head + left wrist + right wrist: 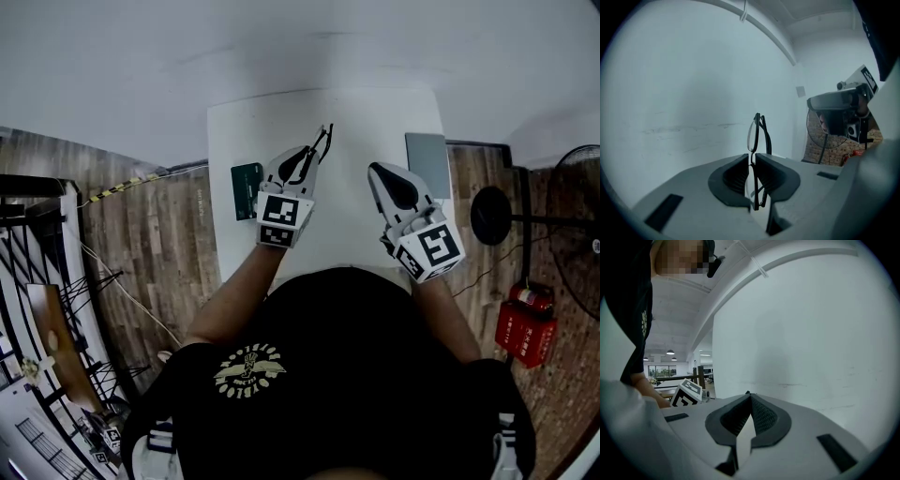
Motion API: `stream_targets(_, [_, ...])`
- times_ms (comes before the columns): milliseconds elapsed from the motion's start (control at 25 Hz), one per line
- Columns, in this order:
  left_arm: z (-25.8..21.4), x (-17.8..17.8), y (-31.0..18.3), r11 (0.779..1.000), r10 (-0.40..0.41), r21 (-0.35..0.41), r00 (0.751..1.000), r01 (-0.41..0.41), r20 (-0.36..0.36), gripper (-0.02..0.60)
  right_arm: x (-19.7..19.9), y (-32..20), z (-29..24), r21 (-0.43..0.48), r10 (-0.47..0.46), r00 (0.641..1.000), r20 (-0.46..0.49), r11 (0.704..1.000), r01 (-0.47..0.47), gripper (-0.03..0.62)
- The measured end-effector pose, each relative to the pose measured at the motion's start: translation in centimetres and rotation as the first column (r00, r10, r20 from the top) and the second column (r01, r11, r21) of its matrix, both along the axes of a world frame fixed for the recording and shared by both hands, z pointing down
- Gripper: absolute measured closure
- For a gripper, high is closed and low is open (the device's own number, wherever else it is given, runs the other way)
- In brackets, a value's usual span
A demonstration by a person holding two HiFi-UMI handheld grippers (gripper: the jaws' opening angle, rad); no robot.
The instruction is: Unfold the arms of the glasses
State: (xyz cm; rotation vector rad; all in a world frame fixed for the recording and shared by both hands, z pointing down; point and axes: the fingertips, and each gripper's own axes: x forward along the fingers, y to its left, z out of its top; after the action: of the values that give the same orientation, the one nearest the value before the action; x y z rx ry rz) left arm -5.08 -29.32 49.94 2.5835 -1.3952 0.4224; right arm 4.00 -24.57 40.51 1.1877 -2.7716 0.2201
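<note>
My left hand-held gripper [752,161] was pinched on the folded glasses [757,133], above the table [366,117] | right hand-held gripper [749,401] was closed tight, empty | my call — open the right, catch one arm's tip, swing it out slowly with the left clamped hard.

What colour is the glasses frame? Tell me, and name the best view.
Black. The glasses show best in the left gripper view.

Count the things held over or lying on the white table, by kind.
White two-jaw grippers: 2 (left gripper, right gripper)
Black thin-framed glasses: 1
Dark green flat rectangular object: 1
Grey flat rectangular object: 1
Total: 5
</note>
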Motion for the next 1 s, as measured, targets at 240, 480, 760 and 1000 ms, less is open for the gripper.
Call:
stream_targets(240, [-4.4, -1.4, 1.7, 0.998, 0.016, 0.055, 0.994, -0.01, -0.109, 0.532, -1.7, 1.3, -1.3, 0.023, -0.013, 1.0, 0.005, 1.0, 0.013, 0.594])
stream_targets(480, [-7.6, -3.3, 3.6, 0.993, 0.033, 0.114, 0.978, -0.01, -0.204, 0.532, -4.5, 2.7, -2.3, 0.038, -0.058, 0.998, 0.013, 0.998, 0.057, 0.594])
stream_targets(760, [-10.8, -4.7, 6.4, 0.985, 0.084, 0.168, 0.953, -0.036, -0.29, 0.532, -8.3, 4.4, -4.5, 0.045, -0.14, 0.988, 0.068, 0.99, 0.137, 0.594])
stream_targets(1000, [-11.7, -5.7, 9.0, 0.981, 0.103, 0.187, 0.952, -0.049, -0.29, 0.532, -11.0, 6.4, -5.9, 0.029, -0.215, 0.965, 0.148, 0.977, 0.213, 0.594])
